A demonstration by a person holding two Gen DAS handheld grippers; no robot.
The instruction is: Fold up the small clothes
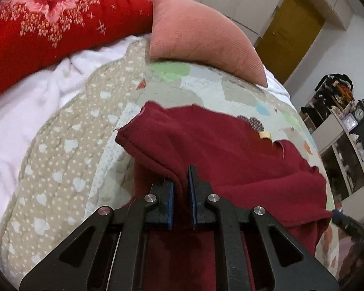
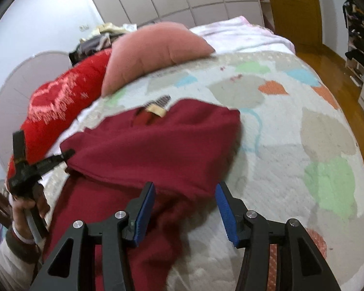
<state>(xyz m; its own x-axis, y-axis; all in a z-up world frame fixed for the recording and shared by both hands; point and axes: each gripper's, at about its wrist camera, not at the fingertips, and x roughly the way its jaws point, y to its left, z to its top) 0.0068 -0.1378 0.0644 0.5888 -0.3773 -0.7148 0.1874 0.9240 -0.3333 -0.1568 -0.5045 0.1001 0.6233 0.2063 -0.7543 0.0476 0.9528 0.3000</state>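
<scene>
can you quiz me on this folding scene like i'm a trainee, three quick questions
1. True or false: the left gripper is clamped on a fold of the dark red knit garment.
2. How do the right gripper's jaws stand? A) shut on the garment B) open above the garment's edge C) shut on the dusty pink square cushion
3. What does the garment lie on?

Key
1. True: its blue pads pinch the cloth.
2. B: the jaws are apart with nothing pressed between them.
3. The quilted bedspread with pastel patches.
</scene>
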